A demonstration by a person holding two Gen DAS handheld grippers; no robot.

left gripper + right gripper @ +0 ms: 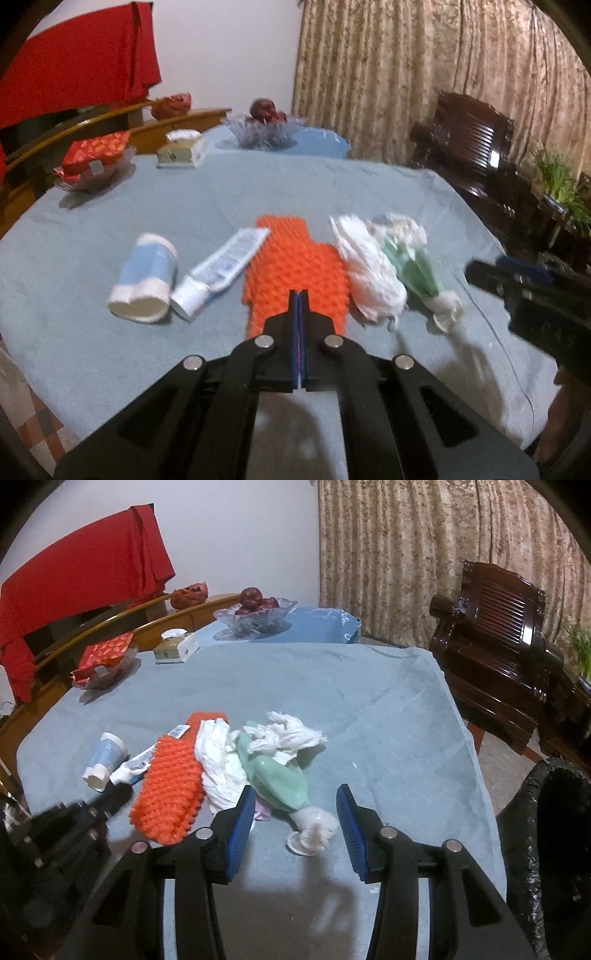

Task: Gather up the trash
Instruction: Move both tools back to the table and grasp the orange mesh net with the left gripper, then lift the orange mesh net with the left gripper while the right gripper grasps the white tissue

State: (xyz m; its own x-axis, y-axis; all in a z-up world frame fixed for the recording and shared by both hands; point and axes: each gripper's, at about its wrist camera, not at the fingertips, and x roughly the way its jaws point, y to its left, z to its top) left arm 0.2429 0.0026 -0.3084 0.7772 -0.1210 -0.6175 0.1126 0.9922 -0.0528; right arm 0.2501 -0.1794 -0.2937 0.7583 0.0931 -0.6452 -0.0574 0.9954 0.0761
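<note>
Trash lies in a row on the grey-blue tablecloth (221, 192): a tipped paper cup (144, 277), a toothpaste tube (221, 266), an orange nubbed mat (295, 258), crumpled white paper (369, 269) and a green tube with a white end (417, 269). My left gripper (299, 295) is shut, its tips over the mat's near edge; I see nothing between the pads. In the right wrist view my right gripper (297, 794) stands open, with the green tube's (280, 779) white end lying between its blue pads (240, 827), untouched. A black-lined bin (546, 830) stands to the right.
At the table's far side are a glass fruit bowl (258, 129), a tissue box (181, 149) and a dish of red packets (96, 158). A dark wooden chair (498, 646) stands right of the table, in front of a curtain. A red cloth (81, 579) hangs at the back left.
</note>
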